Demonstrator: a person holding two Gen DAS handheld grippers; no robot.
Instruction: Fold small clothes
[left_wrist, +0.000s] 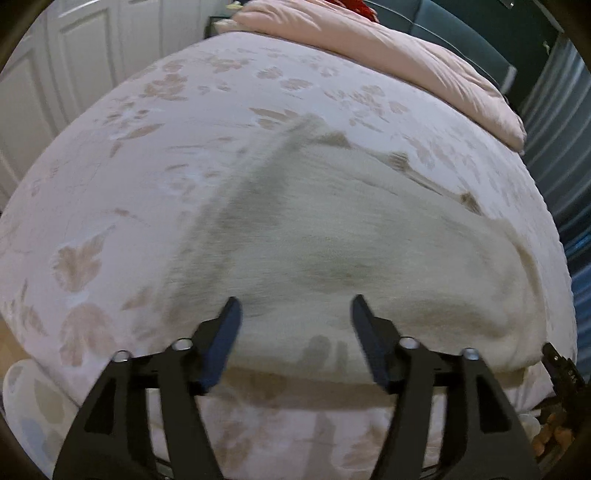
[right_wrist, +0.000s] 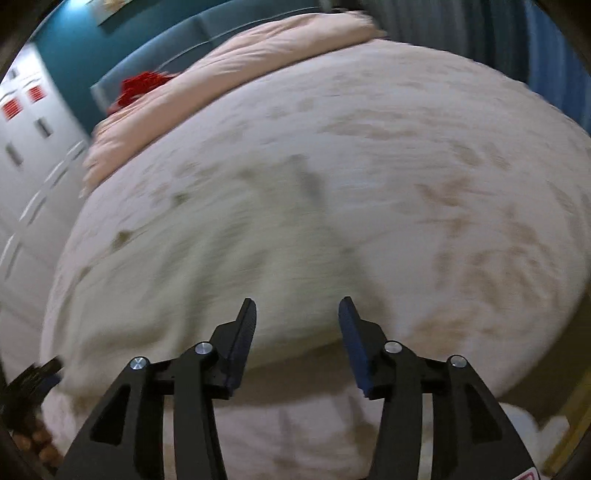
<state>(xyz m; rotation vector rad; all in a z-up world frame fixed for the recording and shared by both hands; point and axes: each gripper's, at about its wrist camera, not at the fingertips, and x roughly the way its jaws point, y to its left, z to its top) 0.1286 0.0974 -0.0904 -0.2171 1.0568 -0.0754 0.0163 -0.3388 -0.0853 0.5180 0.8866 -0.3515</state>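
One cream garment (left_wrist: 332, 236) between two empty grippers.

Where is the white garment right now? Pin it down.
The white garment lies flat on the floral bedspread near the bed's front edge, just beyond the open left gripper; the pink duvet lies farther back.

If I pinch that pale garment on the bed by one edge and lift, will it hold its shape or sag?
The garment will probably sag: it lies limp, with soft rolled edges following the bedspread. It looks thin, so likely light. Its matte weave suggests it won't slip easily, though blur hides detail. Both the left tongs and right tongs are open, holding nothing.
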